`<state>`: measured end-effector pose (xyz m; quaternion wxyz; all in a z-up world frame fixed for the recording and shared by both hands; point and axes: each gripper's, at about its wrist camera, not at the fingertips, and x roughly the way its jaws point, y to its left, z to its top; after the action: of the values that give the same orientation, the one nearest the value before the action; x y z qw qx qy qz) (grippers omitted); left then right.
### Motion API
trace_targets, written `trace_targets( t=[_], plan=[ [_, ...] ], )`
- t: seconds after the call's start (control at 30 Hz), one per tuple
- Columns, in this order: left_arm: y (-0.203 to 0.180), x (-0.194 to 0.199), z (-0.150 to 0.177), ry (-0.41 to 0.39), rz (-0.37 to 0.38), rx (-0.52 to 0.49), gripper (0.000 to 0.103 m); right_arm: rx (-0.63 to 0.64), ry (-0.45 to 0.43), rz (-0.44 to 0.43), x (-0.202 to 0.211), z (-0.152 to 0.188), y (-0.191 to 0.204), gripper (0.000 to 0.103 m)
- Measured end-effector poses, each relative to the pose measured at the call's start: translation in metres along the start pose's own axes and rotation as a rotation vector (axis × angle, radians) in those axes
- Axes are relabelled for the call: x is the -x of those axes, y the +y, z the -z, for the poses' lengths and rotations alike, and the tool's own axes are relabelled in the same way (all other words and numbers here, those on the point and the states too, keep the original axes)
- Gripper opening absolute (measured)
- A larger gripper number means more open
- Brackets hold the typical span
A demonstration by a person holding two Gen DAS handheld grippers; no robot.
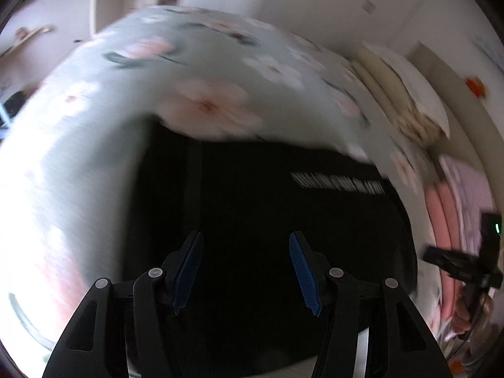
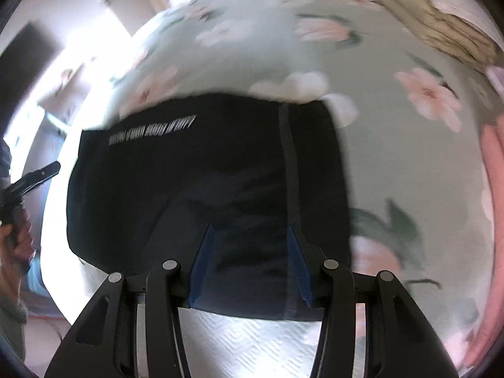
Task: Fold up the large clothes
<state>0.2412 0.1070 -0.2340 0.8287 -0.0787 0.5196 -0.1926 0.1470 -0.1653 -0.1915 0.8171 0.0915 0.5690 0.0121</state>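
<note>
Right now I hold both tongs, left [image 1: 245,272] and right [image 2: 250,266], spread and empty above the dark garment [image 2: 204,189], which lies folded flat on the flowered bed [image 2: 409,163], apparently released.

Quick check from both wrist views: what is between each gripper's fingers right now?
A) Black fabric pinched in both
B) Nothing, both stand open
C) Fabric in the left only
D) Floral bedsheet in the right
B: the left gripper and right gripper show spread blue fingers, with the folded black garment with white lettering lying flat beyond them.
</note>
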Motion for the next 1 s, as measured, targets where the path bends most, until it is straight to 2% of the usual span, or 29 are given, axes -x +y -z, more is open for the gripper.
trace_targets(
  t=[0.07, 0.1, 0.13, 0.17, 0.23, 0.33, 0.4, 0.47, 0.53, 0.63, 0.73, 0.8, 0.83, 0.87, 1.0],
  plan=[
    [-0.019, -0.027, 0.02, 0.043, -0.018, -0.027, 0.059, 0.018, -0.002, -0.043, -0.026, 0.003, 0.02, 0.051],
    [-0.023, -0.04, 0.028, 0.065, -0.061, -0.037, 0.06, 0.04, 0.003, -0.033, -0.037, 0.004, 0.028, 0.051],
    [-0.023, -0.054, 0.034, 0.07, -0.098, -0.04, 0.06, 0.081, 0.028, 0.015, -0.057, 0.006, 0.038, 0.051],
    [-0.021, -0.062, 0.038, 0.075, -0.102, -0.029, 0.06, 0.102, 0.06, 0.05, -0.076, 0.008, 0.042, 0.051],
    [-0.014, -0.075, 0.04, 0.076, -0.097, 0.007, 0.06, 0.093, 0.097, 0.06, -0.105, 0.013, 0.039, 0.051],
    [-0.018, -0.074, 0.035, 0.095, -0.126, -0.021, 0.061, 0.08, 0.094, 0.046, -0.111, 0.012, 0.036, 0.05],
    [-0.022, -0.064, 0.029, 0.101, -0.111, -0.018, 0.059, 0.077, 0.13, 0.046, -0.103, 0.007, 0.036, 0.05],
    [-0.021, -0.044, 0.021, 0.069, -0.081, -0.014, 0.059, 0.071, 0.128, 0.017, -0.084, -0.002, 0.038, 0.05],
    [-0.024, -0.027, 0.009, 0.016, -0.054, -0.016, 0.059, 0.09, 0.018, -0.043, -0.044, -0.022, 0.047, 0.05],
    [-0.027, -0.023, -0.004, -0.01, -0.032, -0.011, 0.059, 0.122, -0.089, -0.045, -0.025, -0.057, 0.068, 0.05],
    [-0.024, -0.05, -0.012, 0.021, -0.091, -0.007, 0.059, 0.11, -0.088, -0.034, -0.061, -0.087, 0.08, 0.05],
    [-0.008, -0.083, -0.011, 0.094, -0.113, 0.029, 0.064, 0.085, -0.026, 0.002, -0.102, -0.094, 0.08, 0.049],
    [0.0, -0.094, -0.01, 0.104, -0.104, 0.047, 0.065, 0.065, 0.029, -0.004, -0.128, -0.094, 0.075, 0.049],
    [0.005, -0.1, -0.011, 0.105, -0.107, 0.047, 0.067, 0.043, 0.047, -0.021, -0.14, -0.09, 0.071, 0.048],
    [0.0, -0.111, -0.013, 0.118, -0.136, 0.027, 0.071, 0.058, 0.018, -0.008, -0.145, -0.082, 0.072, 0.048]
  ],
)
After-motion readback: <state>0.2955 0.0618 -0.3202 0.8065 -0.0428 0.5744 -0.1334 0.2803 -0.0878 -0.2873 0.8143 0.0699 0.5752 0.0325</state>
